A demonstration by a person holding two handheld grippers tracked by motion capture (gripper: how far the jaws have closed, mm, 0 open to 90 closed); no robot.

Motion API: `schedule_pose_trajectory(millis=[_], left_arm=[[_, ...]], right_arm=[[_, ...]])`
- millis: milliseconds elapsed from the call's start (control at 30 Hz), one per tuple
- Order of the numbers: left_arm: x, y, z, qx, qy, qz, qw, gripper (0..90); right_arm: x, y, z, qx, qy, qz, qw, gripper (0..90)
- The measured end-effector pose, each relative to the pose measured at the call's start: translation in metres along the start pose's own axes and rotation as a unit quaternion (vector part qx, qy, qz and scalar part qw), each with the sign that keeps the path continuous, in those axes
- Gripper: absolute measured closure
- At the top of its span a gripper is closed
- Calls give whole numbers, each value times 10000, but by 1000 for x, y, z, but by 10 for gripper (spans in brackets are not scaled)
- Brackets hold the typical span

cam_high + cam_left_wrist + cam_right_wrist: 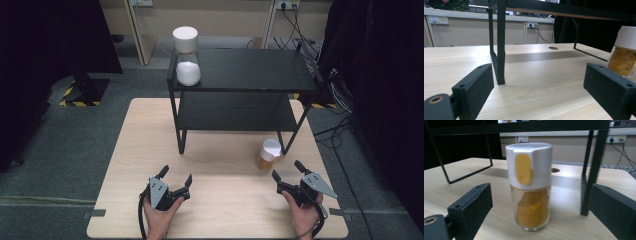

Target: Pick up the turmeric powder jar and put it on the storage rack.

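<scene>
Your left gripper (174, 181) sits idle on the counter (125, 165), fingers released, nothing between them. Right gripper (286, 170) is also spread wide, with the turmeric shaker (530, 187) standing just ahead of its fingers, not touched. Go in level and clamp the glass below the cap.

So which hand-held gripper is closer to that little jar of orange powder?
The right hand-held gripper. It sits just below and right of the jar, jaws open toward it, not touching. The left hand-held gripper is well off to the jar's left, also open.
</scene>
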State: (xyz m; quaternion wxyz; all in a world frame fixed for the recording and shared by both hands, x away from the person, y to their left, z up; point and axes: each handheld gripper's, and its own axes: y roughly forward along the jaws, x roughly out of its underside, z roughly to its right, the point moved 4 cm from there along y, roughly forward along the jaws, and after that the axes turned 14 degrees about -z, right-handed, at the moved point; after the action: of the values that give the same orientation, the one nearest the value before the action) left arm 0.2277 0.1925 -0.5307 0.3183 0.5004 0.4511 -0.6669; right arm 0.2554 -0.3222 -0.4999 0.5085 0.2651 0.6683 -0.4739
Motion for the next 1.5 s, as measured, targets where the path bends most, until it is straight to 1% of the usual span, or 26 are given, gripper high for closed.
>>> schedule_pose_trajectory(millis=[133,300,467,700,833,1133,1300,1500], left_arm=[[0,0,0,9,-17,-15,10000,88],[-1,0,-1,17,-16,-20,10000,88],[0,0,-1,14,-51,-5,10000,88],[-1,0,-1,24,-54,-19,10000,88],[0,0,-2,29,-65,-10,10000,88],[0,0,-2,24,-59,-12,10000,89],[-1,0,-2,25,-60,-14,10000,89],[0,0,-2,26,-57,-14,10000,89]], right_arm=[[-4,9,-5,-39,-58,-29,10000,54],[-9,21,-10,-67,-119,15,9999,53],[-13,36,-12,-67,-29,-51,10000,55],[-17,48,-11,-53,42,-129,9999,79],[-19,52,-8,-37,40,-135,9999,120],[-20,61,-6,-63,22,-270,9996,220],[-17,63,-5,-22,-1,-205,9998,290],[-13,64,-3,-90,9,-107,9999,293]])
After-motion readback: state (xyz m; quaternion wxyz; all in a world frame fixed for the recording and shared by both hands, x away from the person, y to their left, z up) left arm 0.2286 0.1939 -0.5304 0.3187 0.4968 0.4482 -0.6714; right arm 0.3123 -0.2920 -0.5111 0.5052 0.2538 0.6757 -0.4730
